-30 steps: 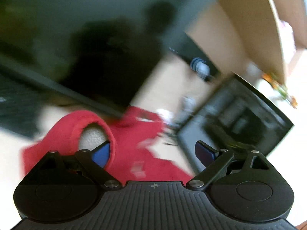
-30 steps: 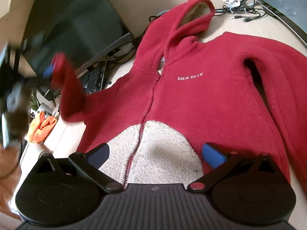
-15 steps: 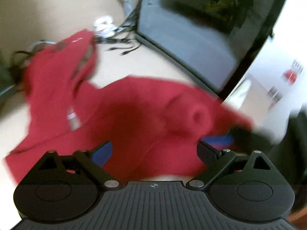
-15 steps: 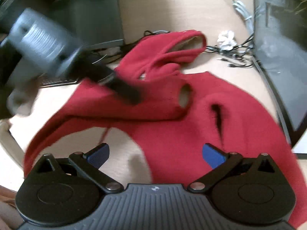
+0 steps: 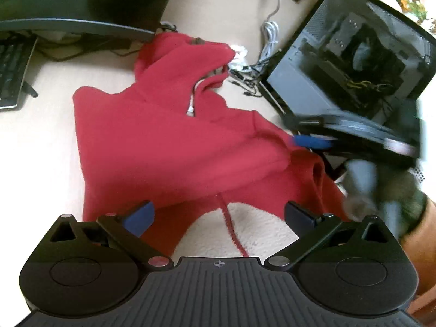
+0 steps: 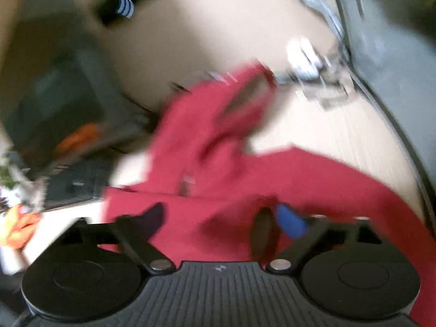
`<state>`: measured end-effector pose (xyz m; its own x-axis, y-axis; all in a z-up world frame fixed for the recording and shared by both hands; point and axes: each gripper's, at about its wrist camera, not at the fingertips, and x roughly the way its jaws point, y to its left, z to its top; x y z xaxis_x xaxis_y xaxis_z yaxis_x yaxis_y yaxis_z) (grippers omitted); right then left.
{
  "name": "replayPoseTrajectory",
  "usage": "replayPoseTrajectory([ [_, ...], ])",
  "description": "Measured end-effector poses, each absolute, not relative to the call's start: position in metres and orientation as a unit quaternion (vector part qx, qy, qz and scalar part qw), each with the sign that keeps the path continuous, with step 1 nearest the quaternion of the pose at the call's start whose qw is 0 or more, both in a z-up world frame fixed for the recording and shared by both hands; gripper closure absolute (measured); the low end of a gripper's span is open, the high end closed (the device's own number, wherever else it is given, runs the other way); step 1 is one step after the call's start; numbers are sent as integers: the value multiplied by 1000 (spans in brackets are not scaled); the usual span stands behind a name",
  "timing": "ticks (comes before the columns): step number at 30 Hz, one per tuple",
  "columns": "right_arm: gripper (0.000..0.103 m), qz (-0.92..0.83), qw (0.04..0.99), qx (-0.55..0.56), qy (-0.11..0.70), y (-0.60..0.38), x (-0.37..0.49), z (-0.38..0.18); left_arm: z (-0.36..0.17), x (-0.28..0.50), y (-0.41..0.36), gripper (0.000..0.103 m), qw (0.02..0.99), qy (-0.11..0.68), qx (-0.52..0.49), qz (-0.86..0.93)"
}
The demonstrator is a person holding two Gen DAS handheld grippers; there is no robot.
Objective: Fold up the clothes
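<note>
A red fleece hooded jacket (image 5: 174,141) with a cream lower panel (image 5: 261,231) lies on the light wooden desk. One sleeve is folded across its chest, its cuff opening (image 5: 317,171) at the right. My left gripper (image 5: 218,216) is open above the jacket's lower front. My right gripper (image 5: 310,140) reaches in from the right, blurred, its blue pad at the folded sleeve. In the blurred right wrist view the jacket (image 6: 245,169) fills the middle and the right gripper (image 6: 220,218) is open just over the red cloth.
A monitor (image 5: 68,0) and keyboard (image 5: 11,73) stand at the far left. An open computer case (image 5: 351,54) stands at the right. Cables (image 5: 267,41) and a crumpled tissue (image 5: 239,54) lie beyond the hood. Orange items (image 6: 19,223) lie at the left edge.
The left sleeve was carried over and laid across the chest. My left gripper let it go and drew back to the jacket's lower front. My right gripper has swung toward the folded sleeve.
</note>
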<state>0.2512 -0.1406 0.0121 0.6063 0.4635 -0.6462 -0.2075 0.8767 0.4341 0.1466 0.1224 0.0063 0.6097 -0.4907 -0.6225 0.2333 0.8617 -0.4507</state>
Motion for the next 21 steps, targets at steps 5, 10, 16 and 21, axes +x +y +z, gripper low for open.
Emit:
replayPoseTrajectory([
  [5, 82, 203, 864, 158, 432, -118, 269, 4, 10, 154, 128, 0, 896, 357, -167, -203],
  [10, 87, 218, 917, 108, 317, -108, 263, 66, 18, 173, 131, 0, 912, 323, -165, -192],
  [16, 87, 170, 929, -4, 329, -109, 264, 42, -7, 206, 128, 0, 896, 372, -159, -182],
  [21, 68, 154, 915, -44, 371, -114, 244, -1, -18, 207, 122, 0, 900, 376, -132, -175],
])
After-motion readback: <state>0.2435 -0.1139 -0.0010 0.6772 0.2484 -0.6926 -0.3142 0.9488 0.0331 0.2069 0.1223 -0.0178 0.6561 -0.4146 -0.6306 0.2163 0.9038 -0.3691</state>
